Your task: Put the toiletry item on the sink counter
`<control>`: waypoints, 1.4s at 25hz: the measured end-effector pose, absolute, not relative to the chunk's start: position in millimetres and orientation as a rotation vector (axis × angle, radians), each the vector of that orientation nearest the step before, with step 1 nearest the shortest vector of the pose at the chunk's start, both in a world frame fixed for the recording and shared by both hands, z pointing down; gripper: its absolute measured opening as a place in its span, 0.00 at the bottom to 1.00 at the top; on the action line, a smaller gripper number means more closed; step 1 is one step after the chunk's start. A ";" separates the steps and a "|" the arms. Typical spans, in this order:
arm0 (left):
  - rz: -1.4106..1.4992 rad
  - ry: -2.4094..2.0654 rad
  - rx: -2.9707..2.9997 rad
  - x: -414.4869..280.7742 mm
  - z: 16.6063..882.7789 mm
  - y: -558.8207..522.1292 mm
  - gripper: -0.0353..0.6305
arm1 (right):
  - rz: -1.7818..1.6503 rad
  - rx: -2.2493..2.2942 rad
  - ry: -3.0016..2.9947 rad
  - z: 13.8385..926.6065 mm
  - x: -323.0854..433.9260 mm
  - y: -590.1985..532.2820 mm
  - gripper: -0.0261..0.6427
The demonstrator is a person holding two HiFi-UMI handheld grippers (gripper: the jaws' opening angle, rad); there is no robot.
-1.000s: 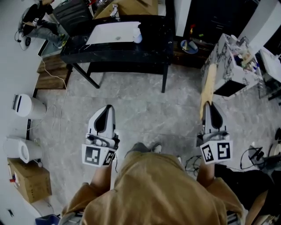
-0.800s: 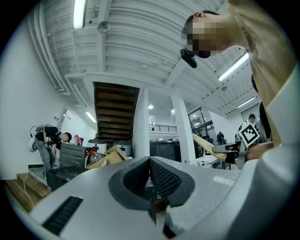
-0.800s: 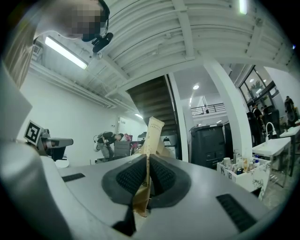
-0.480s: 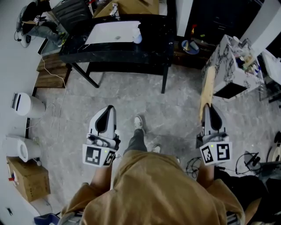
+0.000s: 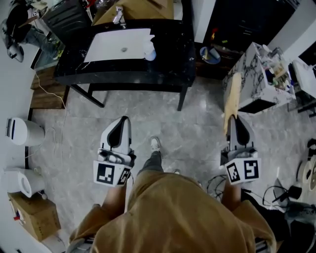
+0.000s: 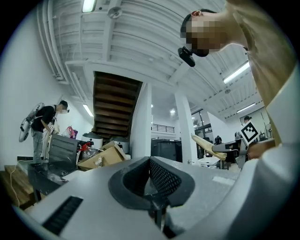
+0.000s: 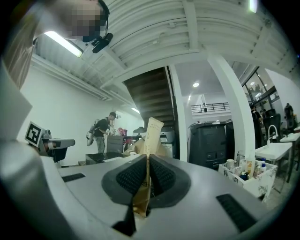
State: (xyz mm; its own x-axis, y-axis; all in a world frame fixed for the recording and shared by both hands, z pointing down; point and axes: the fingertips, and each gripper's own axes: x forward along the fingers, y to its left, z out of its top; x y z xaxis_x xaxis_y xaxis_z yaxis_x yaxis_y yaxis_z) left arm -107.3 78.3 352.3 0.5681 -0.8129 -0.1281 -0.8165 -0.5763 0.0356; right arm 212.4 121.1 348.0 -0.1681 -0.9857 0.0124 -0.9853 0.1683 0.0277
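The toiletry item [image 5: 231, 96] is a flat tan packet. It sticks forward out of my right gripper [image 5: 232, 118], which is shut on its lower end. In the right gripper view the tan packet [image 7: 152, 129] stands upright, pinched between the ribbed pads of the right gripper [image 7: 146, 164]. My left gripper [image 5: 123, 120] is held level with it, shut with nothing in it; the left gripper view shows the left gripper [image 6: 150, 161] with its pads meeting. The black sink counter [image 5: 173, 49] with its white basin [image 5: 116, 44] stands ahead, well beyond both grippers.
A small bottle [image 5: 149, 49] and a faucet [image 5: 118, 15] are on the counter. A marbled cabinet [image 5: 249, 74] holding small items stands right. White appliances [image 5: 17, 131] and a cardboard box [image 5: 32, 217] line the left wall. Cables [image 5: 276, 192] lie on the floor at right. A person [image 5: 15, 24] stands far left.
The counter has come a little closer and shifted left in the head view. One foot has stepped forward. Both grippers keep their places and their grip.
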 end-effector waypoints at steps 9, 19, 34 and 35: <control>0.249 1.326 -2.870 -121.9 354.5 -64.1 0.06 | -0.063 2.032 -2.321 320.8 174.2 -9.3 0.07; 0.287 1.184 -2.991 -106.2 365.7 -142.4 0.06 | -0.041 2.110 -2.205 314.5 174.7 -57.3 0.07; 0.260 1.218 -2.935 -37.4 342.4 -190.6 0.06 | -0.054 2.043 -2.331 312.6 231.2 -130.2 0.07; 0.261 1.217 -2.916 -32.8 337.4 -193.5 0.06 | -0.079 2.028 -2.344 309.8 233.1 -136.2 0.07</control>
State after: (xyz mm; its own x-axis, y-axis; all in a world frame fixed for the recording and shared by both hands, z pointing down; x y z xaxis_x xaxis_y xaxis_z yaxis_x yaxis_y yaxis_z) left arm -32.8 -193.5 337.4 0.6918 -0.7083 -0.1401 -0.7036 -0.7049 0.0897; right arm 233.1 -136.2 309.8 -0.1440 -0.9896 -0.0025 -0.9875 0.1435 0.0654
